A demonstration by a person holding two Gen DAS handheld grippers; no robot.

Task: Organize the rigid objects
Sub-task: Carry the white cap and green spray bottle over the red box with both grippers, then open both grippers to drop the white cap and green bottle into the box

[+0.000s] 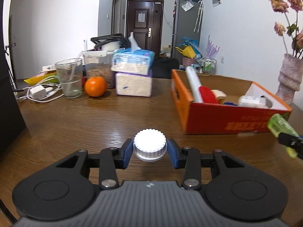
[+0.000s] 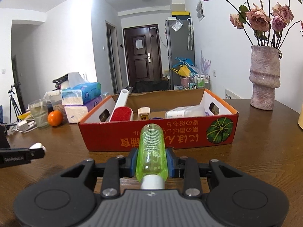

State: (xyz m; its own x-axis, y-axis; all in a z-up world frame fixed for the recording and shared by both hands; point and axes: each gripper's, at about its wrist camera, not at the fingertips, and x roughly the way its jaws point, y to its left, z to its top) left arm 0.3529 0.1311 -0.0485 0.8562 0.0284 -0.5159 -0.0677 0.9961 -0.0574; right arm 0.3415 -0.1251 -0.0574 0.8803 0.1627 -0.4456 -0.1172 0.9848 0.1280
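Observation:
My left gripper (image 1: 150,149) is shut on a white ribbed cap of a small bottle (image 1: 150,145) and holds it above the wooden table (image 1: 94,117). My right gripper (image 2: 151,160) is shut on a green translucent bottle (image 2: 151,147) with a white cap, pointing at the orange cardboard box (image 2: 117,138). The green bottle also shows at the right edge of the left wrist view (image 1: 282,130). The box (image 1: 208,121) holds a red lint brush (image 2: 121,114) with a white handle, a small wooden item (image 2: 144,112) and a white pack (image 2: 185,111).
A glass (image 1: 70,79), an orange (image 1: 95,86), stacked tissue packs (image 1: 133,75), a charger with cables (image 1: 37,92) and a clear container (image 1: 98,66) stand at the table's far left. A pink vase (image 2: 264,77) with dried roses stands at the far right.

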